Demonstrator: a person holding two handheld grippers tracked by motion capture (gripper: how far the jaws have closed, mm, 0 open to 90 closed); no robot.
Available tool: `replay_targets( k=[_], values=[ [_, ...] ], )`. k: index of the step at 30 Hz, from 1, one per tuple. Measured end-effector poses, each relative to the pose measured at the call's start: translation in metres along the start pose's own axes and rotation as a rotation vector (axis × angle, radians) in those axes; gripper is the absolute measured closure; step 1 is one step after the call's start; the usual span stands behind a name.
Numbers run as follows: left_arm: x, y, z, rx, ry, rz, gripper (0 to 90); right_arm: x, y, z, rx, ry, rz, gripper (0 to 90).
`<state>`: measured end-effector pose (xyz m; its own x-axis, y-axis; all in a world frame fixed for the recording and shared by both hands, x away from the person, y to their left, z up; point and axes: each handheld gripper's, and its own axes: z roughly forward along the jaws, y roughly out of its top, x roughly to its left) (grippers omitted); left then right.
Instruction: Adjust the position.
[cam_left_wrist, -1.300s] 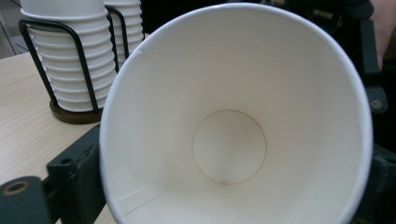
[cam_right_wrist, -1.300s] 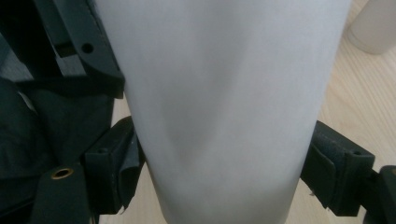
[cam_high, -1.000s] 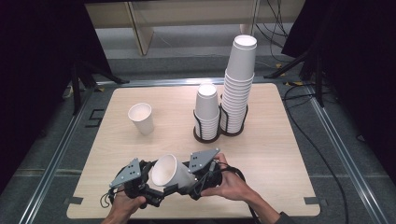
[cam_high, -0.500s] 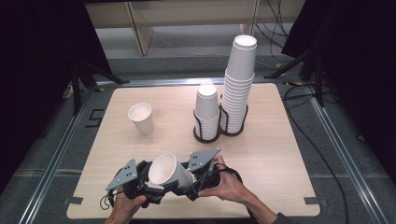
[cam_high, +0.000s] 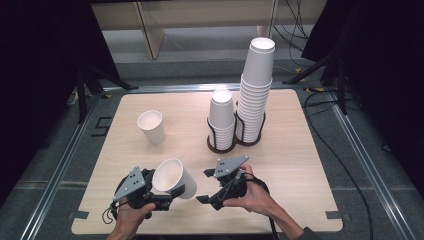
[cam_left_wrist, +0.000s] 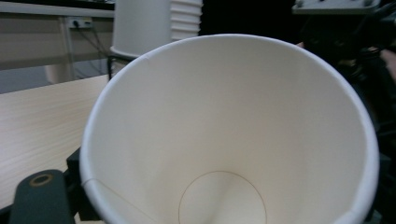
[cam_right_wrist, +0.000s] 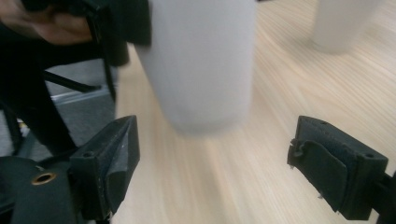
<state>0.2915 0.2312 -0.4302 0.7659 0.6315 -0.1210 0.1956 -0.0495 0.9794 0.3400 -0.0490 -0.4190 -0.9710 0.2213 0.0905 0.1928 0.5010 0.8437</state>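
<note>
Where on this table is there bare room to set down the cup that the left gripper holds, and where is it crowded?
Bare wood lies between the lone upright cup and the cup holder, and along the table edge right of the holder. The near middle is crowded: the left gripper, shut on the tilted cup, and the open right gripper sit there.

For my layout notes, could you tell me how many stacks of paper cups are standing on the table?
2. The short stack stands in a black holder near the table's middle; the tall stack stands in its own holder, right beside it.
</note>
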Motion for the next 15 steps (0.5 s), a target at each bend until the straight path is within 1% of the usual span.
replay_targets(
  k=[2, 3, 4, 5, 6, 7, 9, 10, 12, 13, 15],
  values=[
    [0.003, -0.001, 0.0, 0.023, 0.049, 0.015, 14.0, -0.003, -0.007, -0.004, 0.013, -0.033, 0.01, 16.5],
    [0.004, -0.001, 0.0, 0.039, 0.064, 0.014, 13.9, -0.005, -0.01, -0.006, 0.023, -0.051, 0.023, 17.0],
    [0.006, -0.002, 0.0, 0.042, 0.071, 0.014, 13.9, -0.007, -0.013, -0.008, 0.033, -0.072, 0.026, 17.6],
    [0.007, -0.002, 0.0, 0.058, 0.09, 0.013, 13.9, -0.008, -0.016, -0.009, 0.043, -0.084, 0.032, 17.6],
    [0.008, -0.003, 0.001, 0.06, 0.1, 0.017, 13.9, -0.009, -0.019, -0.01, 0.05, -0.09, 0.042, 17.8],
    [0.008, -0.003, 0.0, 0.079, 0.119, 0.028, 13.9, -0.01, -0.021, -0.011, 0.055, -0.1, 0.05, 18.0],
    [0.011, -0.004, 0.0, 0.082, 0.136, 0.041, 13.9, -0.011, -0.026, -0.012, 0.064, -0.119, 0.053, 18.0],
    [0.011, -0.004, 0.0, 0.091, 0.147, 0.037, 13.9, -0.013, -0.029, -0.013, 0.075, -0.12, 0.066, 18.0],
    [0.013, -0.004, -0.001, 0.098, 0.16, 0.046, 13.9, -0.013, -0.032, -0.014, 0.086, -0.126, 0.071, 17.9],
    [0.015, -0.005, 0.0, 0.085, 0.16, 0.047, 13.9, -0.013, -0.034, -0.014, 0.085, -0.122, 0.075, 17.8],
    [0.017, -0.005, -0.002, 0.112, 0.177, 0.043, 13.9, -0.012, -0.038, -0.015, 0.099, -0.123, 0.079, 17.8]
  ],
)
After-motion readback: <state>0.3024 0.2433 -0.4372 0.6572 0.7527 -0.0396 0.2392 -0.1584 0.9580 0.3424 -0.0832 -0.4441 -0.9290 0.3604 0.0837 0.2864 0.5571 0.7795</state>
